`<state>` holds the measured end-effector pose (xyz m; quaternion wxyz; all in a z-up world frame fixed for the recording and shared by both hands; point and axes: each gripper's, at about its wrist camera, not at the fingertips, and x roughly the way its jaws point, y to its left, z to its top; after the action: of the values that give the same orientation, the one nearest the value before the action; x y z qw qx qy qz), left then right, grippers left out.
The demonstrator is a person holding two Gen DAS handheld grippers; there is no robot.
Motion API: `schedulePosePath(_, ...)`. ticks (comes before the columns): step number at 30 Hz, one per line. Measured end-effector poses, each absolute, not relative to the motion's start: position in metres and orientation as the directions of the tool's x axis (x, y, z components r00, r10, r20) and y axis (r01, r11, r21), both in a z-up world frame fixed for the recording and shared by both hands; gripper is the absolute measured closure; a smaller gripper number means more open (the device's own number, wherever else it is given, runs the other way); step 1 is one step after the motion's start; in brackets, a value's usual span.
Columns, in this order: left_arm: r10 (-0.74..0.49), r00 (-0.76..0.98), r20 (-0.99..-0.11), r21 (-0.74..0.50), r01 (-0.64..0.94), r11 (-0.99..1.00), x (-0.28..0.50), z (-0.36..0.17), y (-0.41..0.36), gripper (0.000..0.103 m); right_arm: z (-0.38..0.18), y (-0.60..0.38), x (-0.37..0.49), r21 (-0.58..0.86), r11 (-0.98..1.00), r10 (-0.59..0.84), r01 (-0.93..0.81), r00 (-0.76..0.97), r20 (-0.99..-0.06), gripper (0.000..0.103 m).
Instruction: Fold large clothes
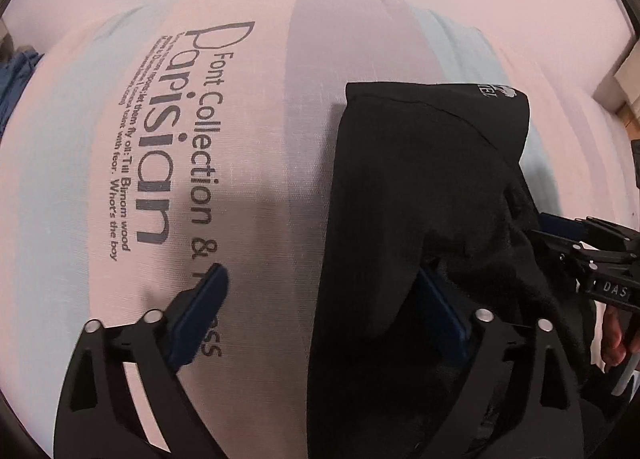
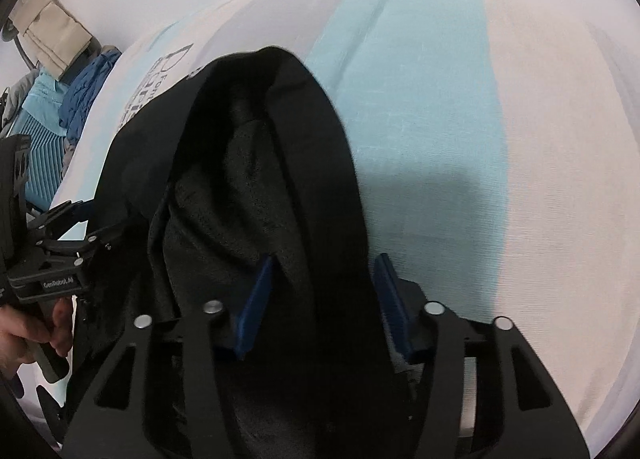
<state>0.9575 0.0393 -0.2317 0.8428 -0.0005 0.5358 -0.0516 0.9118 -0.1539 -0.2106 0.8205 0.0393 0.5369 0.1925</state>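
A black garment [image 1: 420, 187] is seen lying bunched on a printed cloth [image 1: 256, 139], pale w/ blue stripes and dark lettering ("Font Collection", "Parisian"), which covers the work surface. In the left wrist view the left gripper [image 1: 332, 311] is held wide open; its left-hand blue finger [image 1: 200, 315] is over bare cloth, while the other finger is partly hidden against the garment's edge, so nothing is clamped. Whether that finger touches the fabric cannot be told. The garment's fold w/ a small white logo [image 1: 500, 93] is at the far end, and a fuzzier grey-black lining is exposed nearer the camera. In the right wrist view the right gripper [image 2: 324, 307] is also spread, approx. half to wide, w/ a thick black band of the garment [image 2: 312, 179] running between its blue fingers [image 2: 256, 303]; the pads are not closed on it, a gap being visible at each side. The opposite gripper and the hand holding it are seen at the frame edge in each view. A pile of blue and teal clothes [image 2: 80, 99] is beyond the cloth's far left corner.
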Motion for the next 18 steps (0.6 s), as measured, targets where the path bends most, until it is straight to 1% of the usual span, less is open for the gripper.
schedulePosePath(1, -0.078, 0.420, -0.904, -0.048, 0.080, 0.996, 0.957, -0.230, 0.043, 0.009, -0.211, -0.151, 0.912, 0.270, 0.921, 0.359, -0.280, 0.346, -0.867, 0.042)
schedulePosePath(3, -0.080, 0.413, -0.907, -0.053, 0.078, 0.996, 0.960, -0.233, 0.044, 0.006, -0.213, -0.146, 0.914, 0.256, 0.925, 0.346, -0.281, 0.344, -0.873, 0.041)
schedulePosePath(4, -0.079, 0.402, -0.912, -0.053, 0.076, 0.996, 0.959, -0.236, 0.043, 0.006, -0.214, -0.143, 0.916, 0.262, 0.924, 0.349, -0.277, 0.340, -0.873, 0.041)
schedulePosePath(5, -0.093, 0.386, -0.918, -0.069, 0.076, 0.995, 0.958, -0.239, 0.046, 0.006, -0.215, -0.142, 0.918, 0.271, 0.923, 0.355, -0.272, 0.333, -0.874, 0.043)
schedulePosePath(7, -0.121, 0.381, -0.917, -0.101, 0.071, 0.992, 0.954, -0.244, 0.046, 0.007, -0.217, -0.142, 0.923, 0.261, 0.927, 0.343, -0.270, 0.326, -0.881, 0.057)
schedulePosePath(8, -0.155, 0.379, -0.912, -0.133, 0.085, 0.987, 0.953, -0.245, 0.046, 0.016, -0.217, -0.139, 0.925, 0.265, 0.927, 0.345, -0.267, 0.322, -0.882, 0.059)
schedulePosePath(9, -0.169, 0.373, -0.912, -0.141, 0.099, 0.985, 0.948, -0.247, 0.044, 0.025, -0.217, -0.142, 0.928, 0.276, 0.925, 0.352, -0.262, 0.314, -0.882, 0.065)
schedulePosePath(10, -0.175, 0.372, -0.911, -0.137, 0.126, 0.983, 0.948, -0.247, 0.041, 0.031, -0.218, -0.143, 0.929, 0.277, 0.926, 0.350, -0.257, 0.310, -0.884, 0.073)
schedulePosePath(11, -0.190, 0.369, -0.910, -0.144, 0.150, 0.978, 0.947, -0.247, 0.038, 0.046, -0.217, -0.143, 0.930, 0.278, 0.926, 0.349, -0.254, 0.304, -0.886, 0.076)
schedulePosePath(12, -0.204, 0.363, -0.909, -0.151, 0.169, 0.974, 0.947, -0.246, 0.034, 0.059, -0.217, -0.145, 0.931, 0.284, 0.925, 0.353, -0.251, 0.297, -0.887, 0.084)
schedulePosePath(13, -0.219, 0.357, -0.908, -0.159, 0.189, 0.969, 0.947, -0.245, 0.030, 0.066, -0.216, -0.146, 0.931, 0.286, 0.925, 0.353, -0.250, 0.290, -0.890, 0.088)
schedulePosePath(14, -0.231, 0.356, -0.905, -0.164, 0.207, 0.964, 0.946, -0.244, 0.026, 0.078, -0.214, -0.146, 0.930, 0.283, 0.925, 0.351, -0.253, 0.286, -0.891, 0.090)
schedulePosePath(15, -0.225, 0.364, -0.904, -0.149, 0.226, 0.963, 0.944, -0.242, 0.020, 0.085, -0.213, -0.145, 0.929, 0.277, 0.925, 0.348, -0.259, 0.286, -0.893, 0.095)
schedulePosePath(16, -0.220, 0.372, -0.902, -0.135, 0.240, 0.961, 0.943, -0.241, 0.014, 0.088, -0.211, -0.143, 0.928, 0.269, 0.926, 0.342, -0.267, 0.285, -0.895, 0.098)
schedulePosePath(17, -0.224, 0.373, -0.900, -0.137, 0.246, 0.960, 0.943, -0.240, 0.011, 0.093, -0.209, -0.141, 0.926, 0.258, 0.927, 0.334, -0.272, 0.287, -0.898, 0.098)
schedulePosePath(18, -0.226, 0.375, -0.899, -0.138, 0.248, 0.959, 0.942, -0.238, 0.009, 0.095, -0.207, -0.140, 0.924, 0.243, 0.930, 0.322, -0.275, 0.293, -0.900, 0.099)
